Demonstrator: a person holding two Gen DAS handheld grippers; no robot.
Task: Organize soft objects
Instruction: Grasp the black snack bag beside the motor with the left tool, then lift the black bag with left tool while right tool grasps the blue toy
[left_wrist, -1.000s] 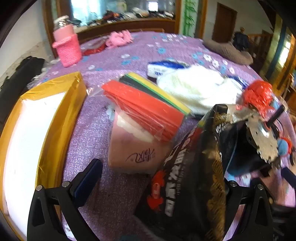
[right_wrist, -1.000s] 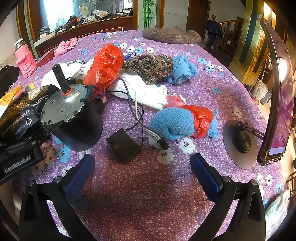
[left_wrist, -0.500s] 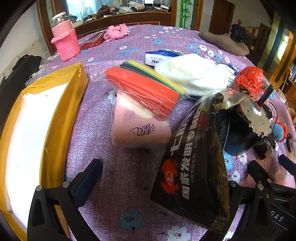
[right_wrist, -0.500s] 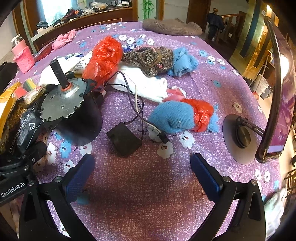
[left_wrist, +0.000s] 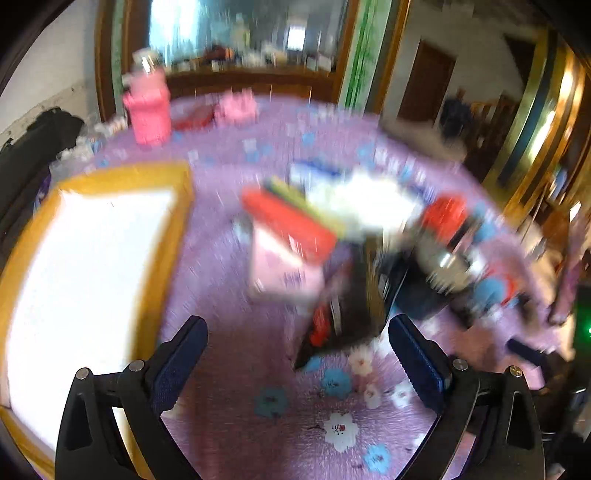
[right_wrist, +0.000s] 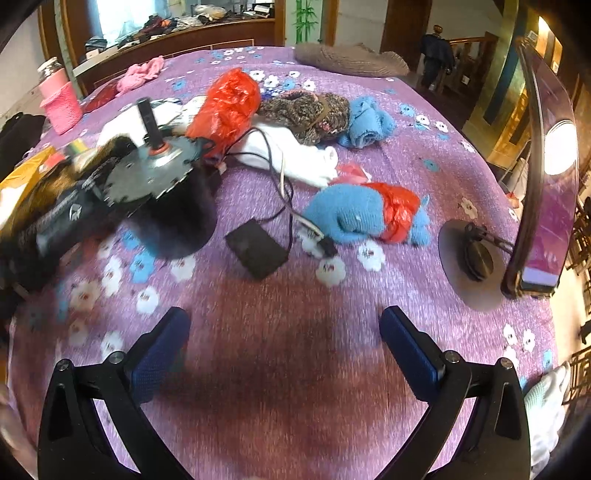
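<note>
Lying beside the motor (right_wrist: 155, 177), a blue sock (right_wrist: 351, 214) is seen only by the right gripper (right_wrist: 284, 332); both grippers are held wide open, empty; the left gripper (left_wrist: 297, 343) is blurred.

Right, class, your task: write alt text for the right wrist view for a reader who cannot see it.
An open right gripper hovers empty over a purple flowered cloth. Ahead lie a blue knitted toy partly wrapped in red plastic, a black motor with trailing wires, a red plastic bag and a white cloth.

A purple tablecloth (right_wrist: 406, 122) printed with white and blue flowers carries a blue knitted sock (right_wrist: 347, 214) wrapped in red plastic, a mottled brown knit (right_wrist: 306, 110), a red plastic bag (right_wrist: 227, 99), and a gold-edged white box (left_wrist: 85, 258).
</note>
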